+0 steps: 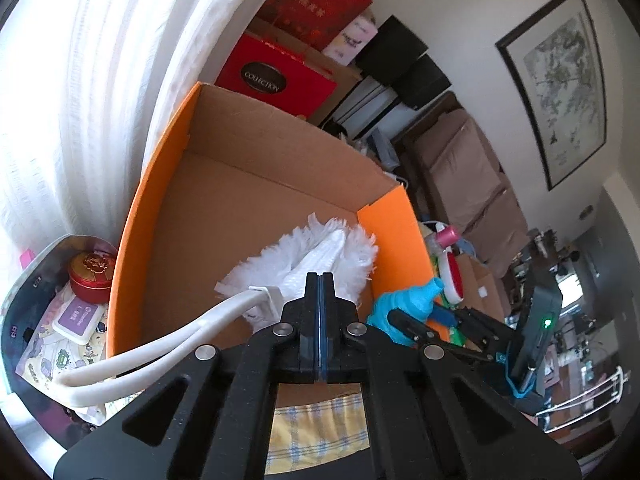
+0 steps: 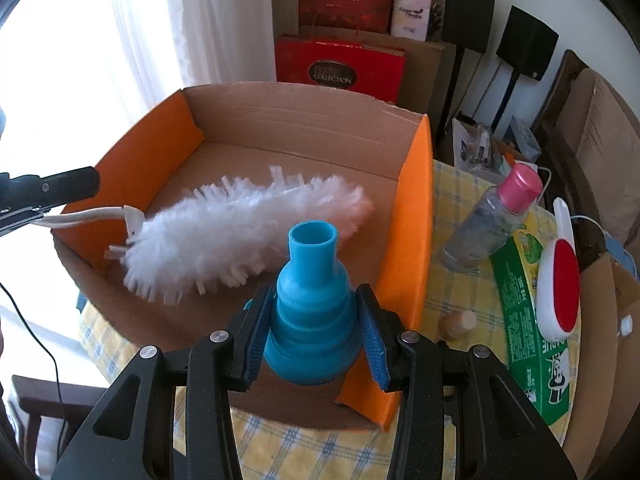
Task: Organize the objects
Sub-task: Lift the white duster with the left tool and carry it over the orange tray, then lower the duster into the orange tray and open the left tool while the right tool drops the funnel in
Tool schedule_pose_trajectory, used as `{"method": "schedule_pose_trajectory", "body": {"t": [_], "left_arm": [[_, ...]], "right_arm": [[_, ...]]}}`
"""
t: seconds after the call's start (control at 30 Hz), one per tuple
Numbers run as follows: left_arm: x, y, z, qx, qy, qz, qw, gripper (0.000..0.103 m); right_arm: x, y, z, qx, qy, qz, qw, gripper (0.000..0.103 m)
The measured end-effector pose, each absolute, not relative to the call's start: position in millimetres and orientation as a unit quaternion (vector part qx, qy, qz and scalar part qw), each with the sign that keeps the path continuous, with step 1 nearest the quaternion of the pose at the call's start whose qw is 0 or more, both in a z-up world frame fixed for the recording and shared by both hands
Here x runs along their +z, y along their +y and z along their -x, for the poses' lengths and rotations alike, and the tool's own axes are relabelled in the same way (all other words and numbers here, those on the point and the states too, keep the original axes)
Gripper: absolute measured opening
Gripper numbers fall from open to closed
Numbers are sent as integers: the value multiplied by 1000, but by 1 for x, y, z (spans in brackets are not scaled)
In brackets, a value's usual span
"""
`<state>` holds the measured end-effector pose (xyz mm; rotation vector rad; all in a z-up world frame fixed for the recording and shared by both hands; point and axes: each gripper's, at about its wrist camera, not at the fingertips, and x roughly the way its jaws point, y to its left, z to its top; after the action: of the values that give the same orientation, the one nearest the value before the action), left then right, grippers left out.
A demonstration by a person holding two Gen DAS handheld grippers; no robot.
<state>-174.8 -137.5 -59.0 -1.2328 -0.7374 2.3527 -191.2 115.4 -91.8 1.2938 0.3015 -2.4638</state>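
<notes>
While duster (image 2: 248, 232) lies boxed, right gripper (image 2: 312, 336) clasps funnel (image 2: 312, 304).

"COLLECTION" on the red gift box (image 2: 340, 66) (oval black label); other lettering unreadable.

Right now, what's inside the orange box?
Only the white duster lies in the box, its handle sticking out over the rim. The blue funnel, held by the right hand-held gripper, hides the near floor.
</notes>
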Motion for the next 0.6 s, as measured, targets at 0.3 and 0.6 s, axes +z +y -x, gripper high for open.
{"method": "schedule_pose_trajectory", "body": {"t": [0.3, 0.6], "left_arm": [[-42, -115, 172, 857, -134, 467, 173, 27], [-55, -96, 180, 854, -46, 494, 157, 50]], "right_arm": [[-102, 100, 197, -862, 132, -456, 176, 47], [-90, 104, 189, -870, 122, -444, 177, 65]]}}
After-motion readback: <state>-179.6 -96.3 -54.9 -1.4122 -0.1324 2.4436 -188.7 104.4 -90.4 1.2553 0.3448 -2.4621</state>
